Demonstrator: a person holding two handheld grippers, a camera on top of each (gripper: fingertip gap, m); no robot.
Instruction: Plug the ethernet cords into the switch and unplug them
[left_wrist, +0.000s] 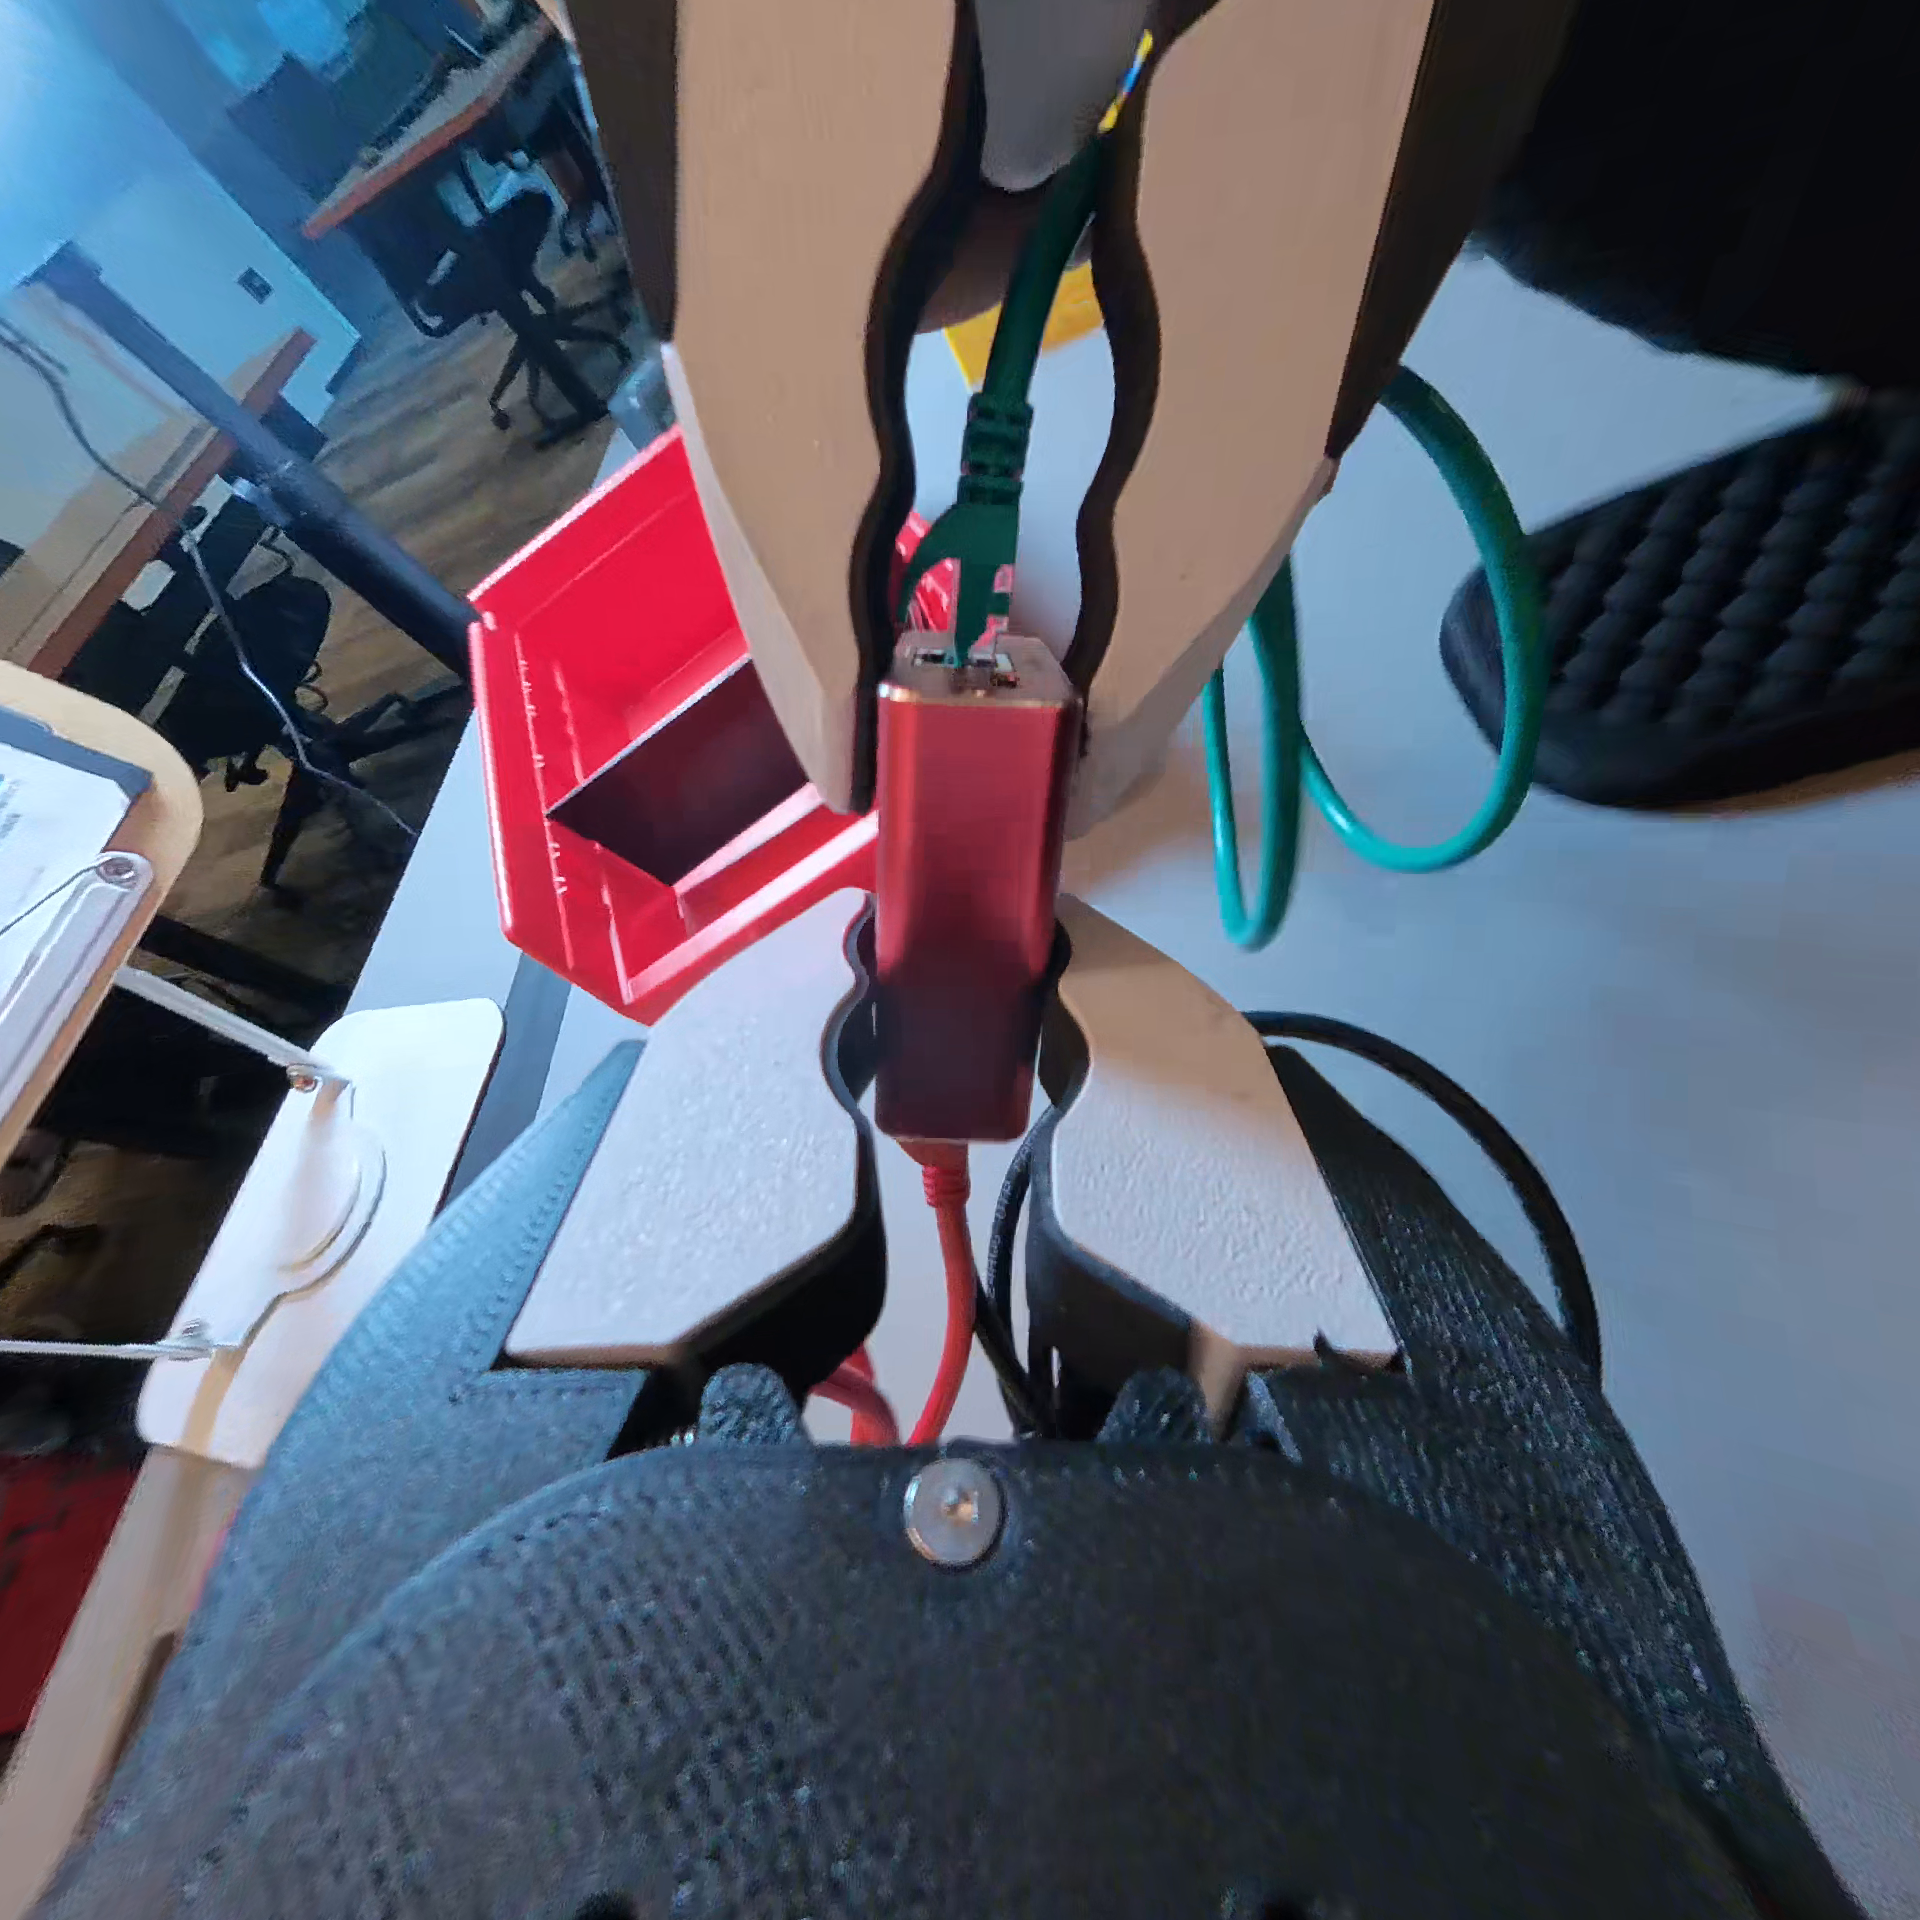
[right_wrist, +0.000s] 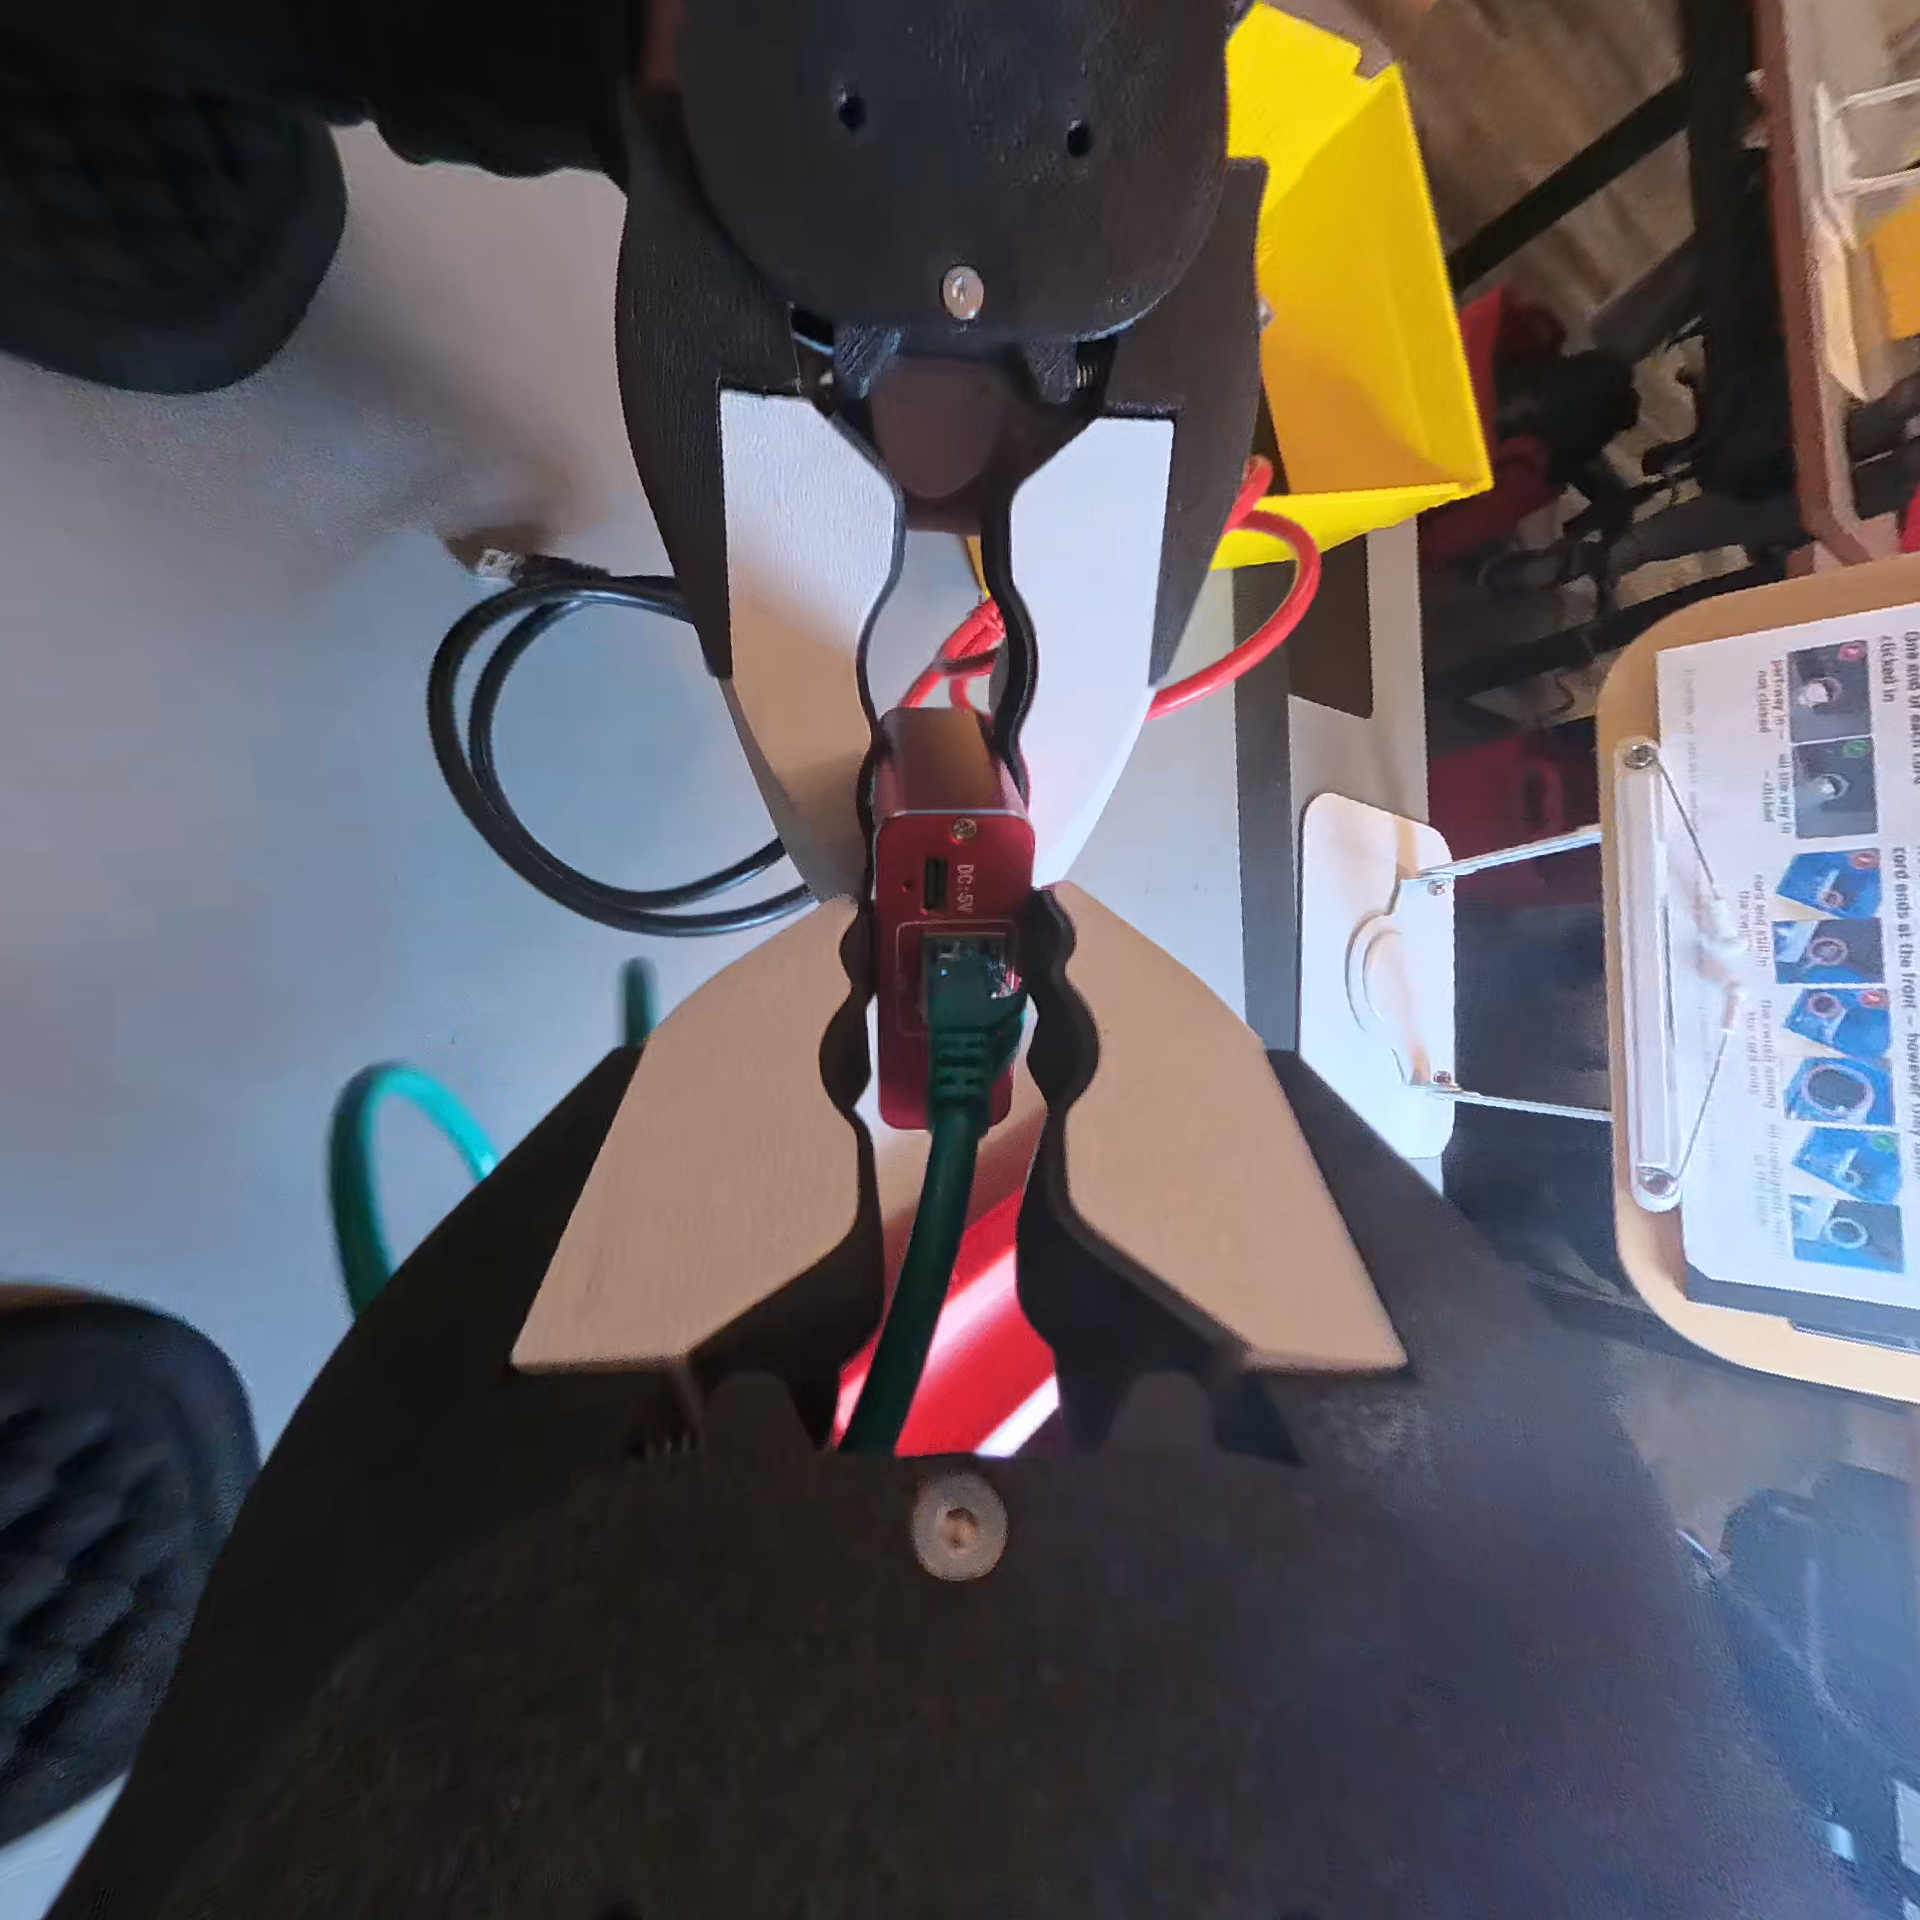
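My left gripper (left_wrist: 961, 997) clamps the small red metal switch (left_wrist: 966, 914) — rigid, slick; my right gripper (right_wrist: 951, 966) pinches it beside the green ethernet cord's (right_wrist: 935, 1195) stiff plug.

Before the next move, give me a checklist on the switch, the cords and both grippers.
1. Switch held: ok. The left hand-held gripper clamps the red switch.
2. Green cord in its port: ok. Whether it is fully clicked: cannot tell.
3. Red cord in the opposite end: ok.
4. Black cord plugged: not ok. Its visible plug lies loose on the table.
5. Right hand-held gripper on a plug: not ok. Its fingers press the switch's port end, on either side of the green plug.
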